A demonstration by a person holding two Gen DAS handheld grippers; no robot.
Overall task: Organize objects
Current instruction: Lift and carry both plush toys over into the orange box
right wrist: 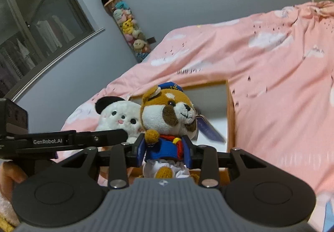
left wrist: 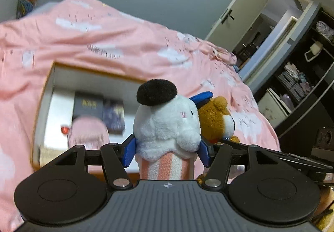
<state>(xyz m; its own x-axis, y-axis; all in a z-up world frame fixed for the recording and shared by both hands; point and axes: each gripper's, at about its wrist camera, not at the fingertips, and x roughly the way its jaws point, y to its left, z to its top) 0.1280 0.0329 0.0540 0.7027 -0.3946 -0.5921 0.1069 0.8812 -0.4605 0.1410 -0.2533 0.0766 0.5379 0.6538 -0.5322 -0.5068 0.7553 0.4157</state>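
Observation:
A white plush toy [left wrist: 167,123] with a black ear and a pink-striped body sits upright between the blue pads of my left gripper [left wrist: 167,149], which is shut on it. Next to it, my right gripper [right wrist: 165,150] is shut on the blue-shirted waist of a brown dog plush [right wrist: 167,110] in a blue cap. Both toys hang side by side above the bed, the white plush toy [right wrist: 119,117] left of the dog in the right wrist view. Behind and below them lies an open cardboard box [left wrist: 44,94] with dark books [left wrist: 88,104] and a pink item [left wrist: 87,131] inside.
A pink cloud-print duvet [right wrist: 271,69] covers the bed around the box [right wrist: 230,119]. A clear tube of plush toys [right wrist: 129,27] leans on the grey wall beside a window. An open door [left wrist: 240,17] and dark shelves [left wrist: 302,77] stand to the right. A hand [right wrist: 8,177] holds the left gripper.

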